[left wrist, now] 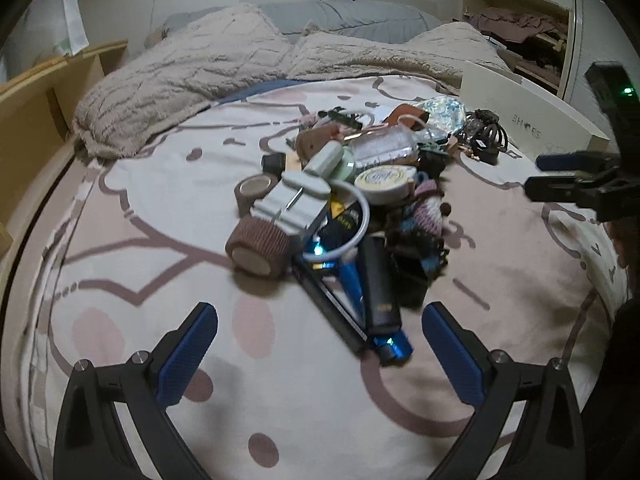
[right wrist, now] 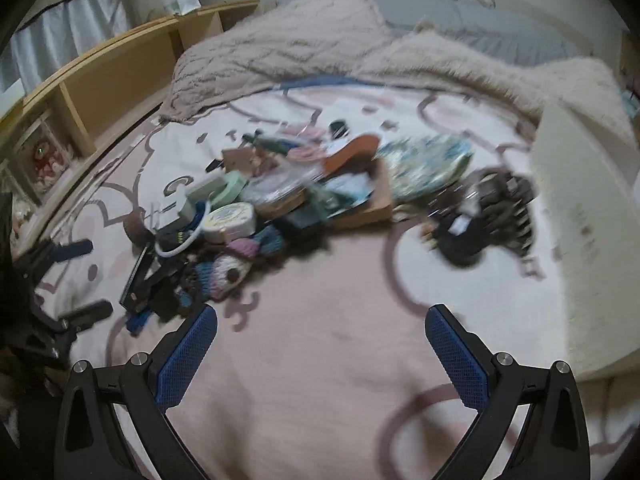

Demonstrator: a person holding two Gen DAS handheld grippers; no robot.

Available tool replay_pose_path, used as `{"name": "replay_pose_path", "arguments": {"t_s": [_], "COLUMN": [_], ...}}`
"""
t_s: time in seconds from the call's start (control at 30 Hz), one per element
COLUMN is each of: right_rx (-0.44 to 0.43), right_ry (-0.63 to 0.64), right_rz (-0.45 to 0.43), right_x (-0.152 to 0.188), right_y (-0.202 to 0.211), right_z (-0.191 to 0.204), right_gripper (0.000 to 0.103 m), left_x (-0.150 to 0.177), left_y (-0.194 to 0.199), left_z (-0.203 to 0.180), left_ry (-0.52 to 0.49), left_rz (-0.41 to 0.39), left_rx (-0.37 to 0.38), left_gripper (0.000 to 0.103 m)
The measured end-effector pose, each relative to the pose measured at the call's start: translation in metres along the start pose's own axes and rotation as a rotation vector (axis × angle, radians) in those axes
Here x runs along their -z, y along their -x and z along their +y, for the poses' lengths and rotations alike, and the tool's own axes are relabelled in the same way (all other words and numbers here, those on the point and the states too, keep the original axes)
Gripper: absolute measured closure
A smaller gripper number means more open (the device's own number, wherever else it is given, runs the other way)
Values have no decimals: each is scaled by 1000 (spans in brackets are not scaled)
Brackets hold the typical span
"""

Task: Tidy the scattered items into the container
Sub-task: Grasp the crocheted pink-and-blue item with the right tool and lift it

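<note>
My left gripper (left wrist: 320,344) and right gripper (right wrist: 320,346) both stood wide apart and empty. The heap of mixed small items (left wrist: 344,208) lay mid-bed on the pink patterned bedsheet (left wrist: 160,216); the white cardboard shoebox (left wrist: 524,110) stood toward the right edge. Risk: entangled items could drag neighbours off.

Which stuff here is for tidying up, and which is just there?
For the job: the pile of small things, the white box, left gripper, right gripper.

Just there: fluffy blanket, wooden shelf, grey pillow.
</note>
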State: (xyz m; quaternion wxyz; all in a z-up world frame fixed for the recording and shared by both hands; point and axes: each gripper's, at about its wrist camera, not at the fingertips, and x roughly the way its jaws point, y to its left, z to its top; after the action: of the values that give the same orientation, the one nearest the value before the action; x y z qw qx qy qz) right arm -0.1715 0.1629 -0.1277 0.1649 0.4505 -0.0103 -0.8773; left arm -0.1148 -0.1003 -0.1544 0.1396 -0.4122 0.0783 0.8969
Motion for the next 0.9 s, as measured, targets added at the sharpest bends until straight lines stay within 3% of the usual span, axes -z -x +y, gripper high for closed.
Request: {"name": "replay_pose_path", "arguments": {"t_s": [0.2, 0.43, 0.57, 0.9], "right_rx": [-60, 21, 80, 95], "right_ry": [-57, -1, -32, -22], "right_rz": [49, 65, 78, 91], "right_x": [-2, -15, -19, -19], "right_y": [-33, -64, -81, -93], "right_z": [17, 47, 46, 41], "right_gripper": [0, 0, 0, 0], "left_x": [14, 26, 30, 30], "left_y": [-9, -20, -24, -31], "left_z": [8, 14, 15, 9], "left_ry": [26, 49, 56, 19], "left_rz": [28, 48, 54, 75], "left_rx": [29, 43, 44, 9], "left_gripper": [0, 0, 0, 0]}}
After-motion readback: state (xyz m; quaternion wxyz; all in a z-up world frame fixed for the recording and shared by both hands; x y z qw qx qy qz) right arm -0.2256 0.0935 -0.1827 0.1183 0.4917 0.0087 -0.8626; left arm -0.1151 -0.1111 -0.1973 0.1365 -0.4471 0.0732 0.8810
